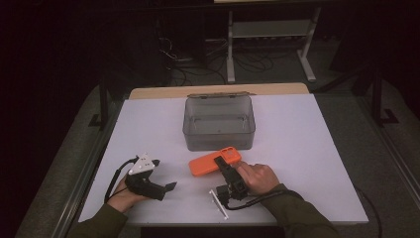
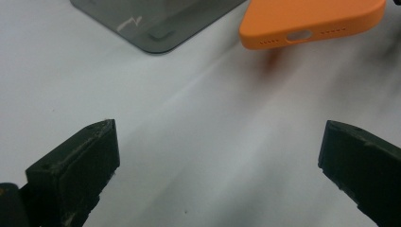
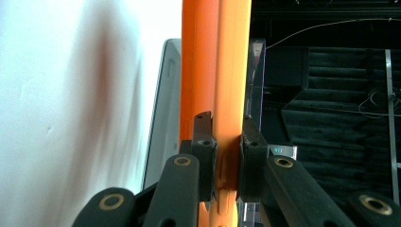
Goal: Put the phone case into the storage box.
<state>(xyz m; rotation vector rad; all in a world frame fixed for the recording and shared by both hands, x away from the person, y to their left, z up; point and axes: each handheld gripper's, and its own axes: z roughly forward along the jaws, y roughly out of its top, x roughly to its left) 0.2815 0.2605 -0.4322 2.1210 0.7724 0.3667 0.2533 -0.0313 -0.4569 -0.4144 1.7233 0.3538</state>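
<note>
The orange phone [image 1: 215,162] sits just in front of the grey transparent box [image 1: 219,124], on the person's side of it, lifted slightly off the white worktop [image 1: 307,163] at its near end; the left gripper view shows its port edge [image 2: 302,21] clear of the surface with a shadow beneath. The right gripper [image 1: 225,171] is clenched on the phone: in the right gripper view both black pads press the phone's orange edge [image 3: 217,85] from either side, with the box wall visible just behind it. The right hand [image 1: 257,177] holds this gripper at the near right corner of the phone. The left gripper [image 1: 168,187] rests well to the left of the phone and nearer the person than the box, its jaws spread wide with nothing between them but bare worktop. The left hand [image 1: 124,196] grips its body. The box stands open at the top, with nothing visible inside it.
</note>
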